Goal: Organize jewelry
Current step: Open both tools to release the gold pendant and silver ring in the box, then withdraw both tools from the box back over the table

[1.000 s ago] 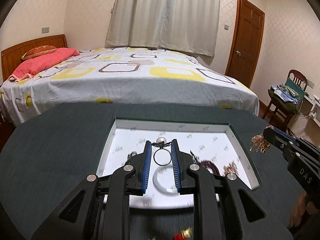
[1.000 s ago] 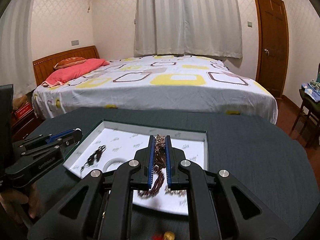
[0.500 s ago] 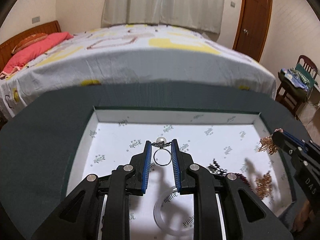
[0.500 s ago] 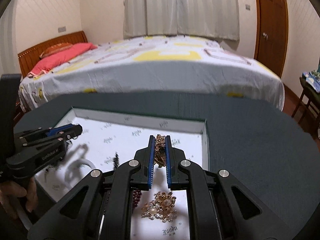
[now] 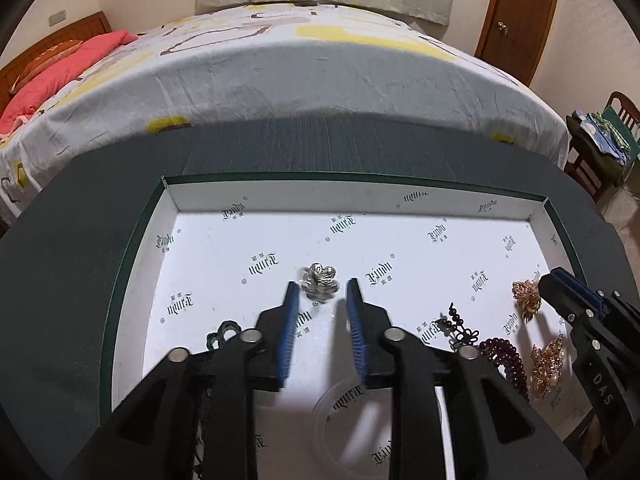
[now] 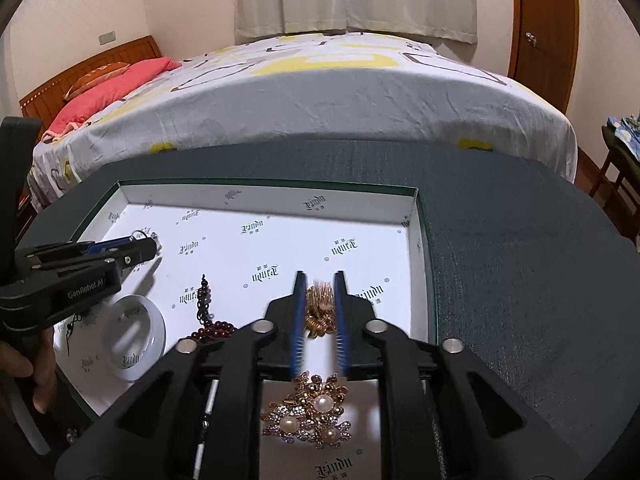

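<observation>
A shallow white-lined box (image 5: pixel 280 192) with a green rim lies on the dark round table. My left gripper (image 5: pixel 320 292) is open; a silver ring with a pearl cluster (image 5: pixel 320 280) lies blurred just beyond its fingertips, free of the pads. My right gripper (image 6: pixel 320 280) is open, with a gold chain ornament (image 6: pixel 318 308) loose between its fingers on the box floor. The left gripper also shows in the right wrist view (image 6: pixel 132 250), and the right gripper shows in the left wrist view (image 5: pixel 560 288).
In the box lie a gold pearl brooch (image 6: pixel 312 416), a dark red bead bracelet (image 5: pixel 504 356), a black knotted cord (image 6: pixel 204 300), a white bangle (image 6: pixel 134 336) and a green ornament (image 5: pixel 222 332). A bed (image 5: pixel 320 72) stands beyond the table (image 6: pixel 520 280).
Both grippers have lowered into the box and opened. The left has let go of the pearl ring; the right has let go of the gold chain ornament.
</observation>
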A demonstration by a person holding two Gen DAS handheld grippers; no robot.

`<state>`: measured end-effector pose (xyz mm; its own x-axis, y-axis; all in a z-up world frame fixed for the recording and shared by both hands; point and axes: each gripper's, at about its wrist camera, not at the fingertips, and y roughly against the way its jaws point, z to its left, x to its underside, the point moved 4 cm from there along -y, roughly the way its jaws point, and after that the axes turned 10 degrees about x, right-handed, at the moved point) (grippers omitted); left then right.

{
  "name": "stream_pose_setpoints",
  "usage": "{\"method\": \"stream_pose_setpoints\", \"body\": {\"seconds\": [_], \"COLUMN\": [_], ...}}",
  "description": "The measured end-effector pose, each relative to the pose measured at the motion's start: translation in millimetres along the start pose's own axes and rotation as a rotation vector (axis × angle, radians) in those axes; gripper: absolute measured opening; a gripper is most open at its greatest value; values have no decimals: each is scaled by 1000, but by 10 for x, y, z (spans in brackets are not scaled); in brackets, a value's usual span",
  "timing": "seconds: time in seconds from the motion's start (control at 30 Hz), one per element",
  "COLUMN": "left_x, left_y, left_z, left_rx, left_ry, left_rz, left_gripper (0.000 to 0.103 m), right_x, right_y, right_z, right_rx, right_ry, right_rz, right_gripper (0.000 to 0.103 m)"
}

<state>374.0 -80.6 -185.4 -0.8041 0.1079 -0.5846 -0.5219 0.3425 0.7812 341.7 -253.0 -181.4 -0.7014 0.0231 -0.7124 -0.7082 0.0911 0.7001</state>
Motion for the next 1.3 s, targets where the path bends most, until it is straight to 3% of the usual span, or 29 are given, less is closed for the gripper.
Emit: {"method": "stream_pose_setpoints", "body": {"seconds": [0.1, 0.33, 0.63, 0.9, 1.3], "left_x": [-6, 27, 201, 457, 895], "left_y": [59, 411, 1079, 1315, 1515], "left_z": [5, -78, -272, -296, -295], "left_rx": [8, 43, 22, 22, 16], "left_ry": [14, 9, -53, -26, 19], "left_rz": [-27, -136, -308, -311, -292], "left_gripper": [46, 51, 54, 54, 54], "right_x": [-3, -60, 31, 228, 650], "right_y": [41, 393, 981, 1341, 1551], "right_z": [-23, -64, -126, -161, -186], "right_rx": [-2, -17, -48, -51, -55], "right_ry": [-14, -34, -51, -56, -49], "right_rz": [-9, -74, -150, -179, -139], "right_gripper": [28, 28, 29, 29, 29]}}
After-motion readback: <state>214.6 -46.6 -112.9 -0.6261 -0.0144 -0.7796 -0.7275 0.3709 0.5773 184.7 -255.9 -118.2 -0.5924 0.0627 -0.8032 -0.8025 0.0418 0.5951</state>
